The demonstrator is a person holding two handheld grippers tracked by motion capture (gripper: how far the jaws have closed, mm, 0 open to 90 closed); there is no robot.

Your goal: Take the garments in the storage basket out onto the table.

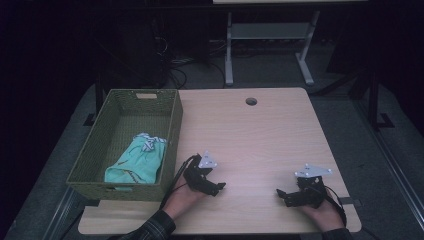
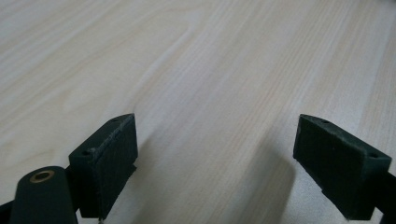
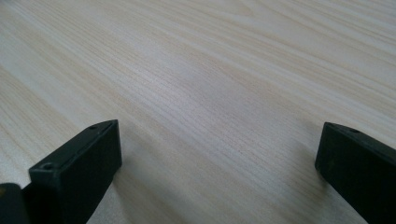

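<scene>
A green woven basket (image 1: 172,131) stands on the table's left side, and a mint-green folded garment (image 1: 136,161) lies inside it. My left gripper (image 1: 216,188) rests on the light wooden table (image 1: 250,135) just right of the basket's near corner. In the left gripper view my left gripper (image 2: 215,154) is open, bare wood between its pads. My right gripper (image 1: 283,195) sits near the table's front right, pointing left. Its jaws stand wide apart in the right gripper view, where the right gripper (image 3: 219,163) holds nothing.
A round cable hole (image 1: 251,101) lies near the table's far edge. Beyond the table stand a white desk frame (image 1: 270,35) and tangled cables (image 1: 175,65) on the dark floor. The table's front edge is close behind both hands.
</scene>
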